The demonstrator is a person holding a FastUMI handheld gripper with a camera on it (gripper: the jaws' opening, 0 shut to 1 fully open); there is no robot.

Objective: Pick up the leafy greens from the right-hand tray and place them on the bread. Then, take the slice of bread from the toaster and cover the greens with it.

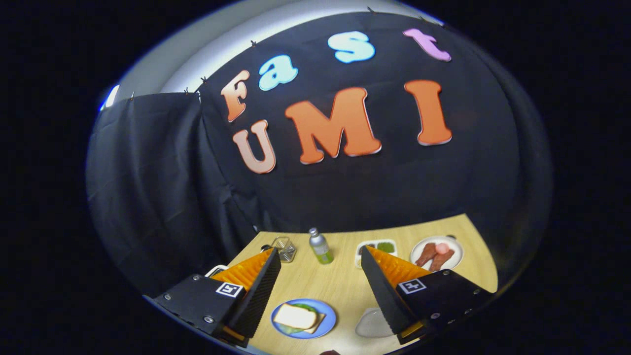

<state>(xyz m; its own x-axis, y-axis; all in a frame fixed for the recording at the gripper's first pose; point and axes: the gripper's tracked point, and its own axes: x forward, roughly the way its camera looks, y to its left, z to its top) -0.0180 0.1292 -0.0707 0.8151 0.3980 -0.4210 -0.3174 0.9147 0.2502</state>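
Wooden table (345, 286) holds bottle (320, 246), sandwich plate (328, 323); gripper (320, 286) gapes, empty.

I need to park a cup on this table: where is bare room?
Bare wood lies between the open claw fingers, bordered by the bottle beyond and the blue plate with the sandwich nearer. It is crowded past the right finger: green tray, white plate, clear dish.

light wood bench (340, 286), blue plate (327, 323) near its front edge with bread slices over greens, clear bottle (320, 246) further back, wire holder (284, 248) beside it, white tray (377, 247) with greens, white plate (453, 256) with sausages, pale dish (370, 324) at front
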